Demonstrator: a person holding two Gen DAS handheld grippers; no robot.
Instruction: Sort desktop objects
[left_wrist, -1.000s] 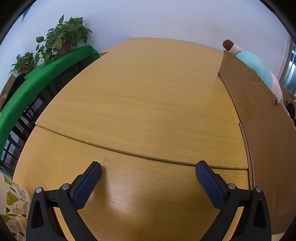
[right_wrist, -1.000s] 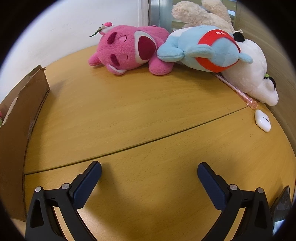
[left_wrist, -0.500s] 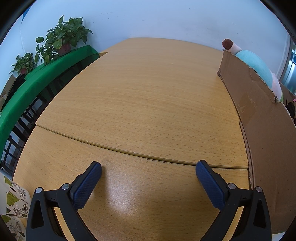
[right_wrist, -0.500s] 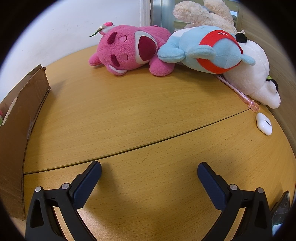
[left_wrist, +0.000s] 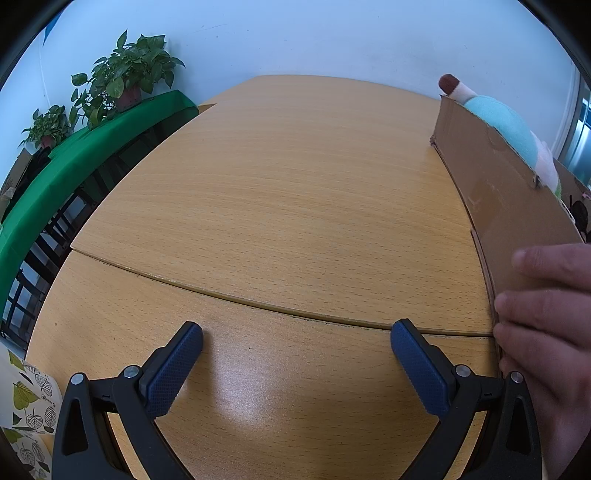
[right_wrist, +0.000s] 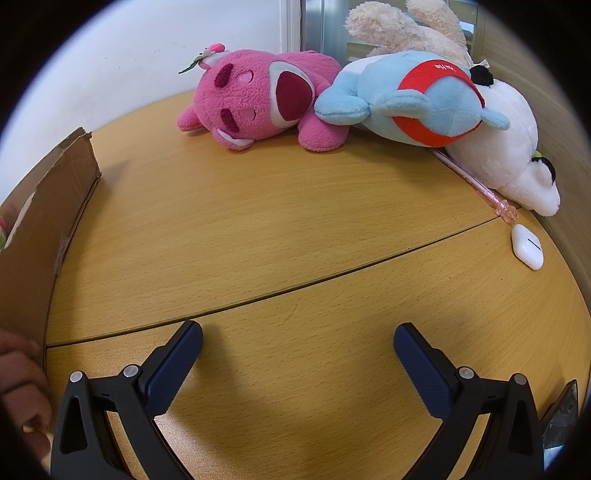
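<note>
My left gripper is open and empty over bare wooden table. A cardboard box stands to its right with a teal plush inside; a bare hand rests on the box's near wall. My right gripper is open and empty. Far ahead of it lie a pink plush bear, a blue and red plush, a white plush, a cream plush, a pink pen and a white earbud case. The box stands at its left.
A green-draped shelf with potted plants runs along the table's left side. A leaf-patterned bag sits at the lower left. A dark phone-like object lies at the right table edge. A wooden panel stands behind the plush toys.
A bare hand has come into both views and now rests on the cardboard box's near wall. The right gripper shifted slightly. The left gripper has not moved.
</note>
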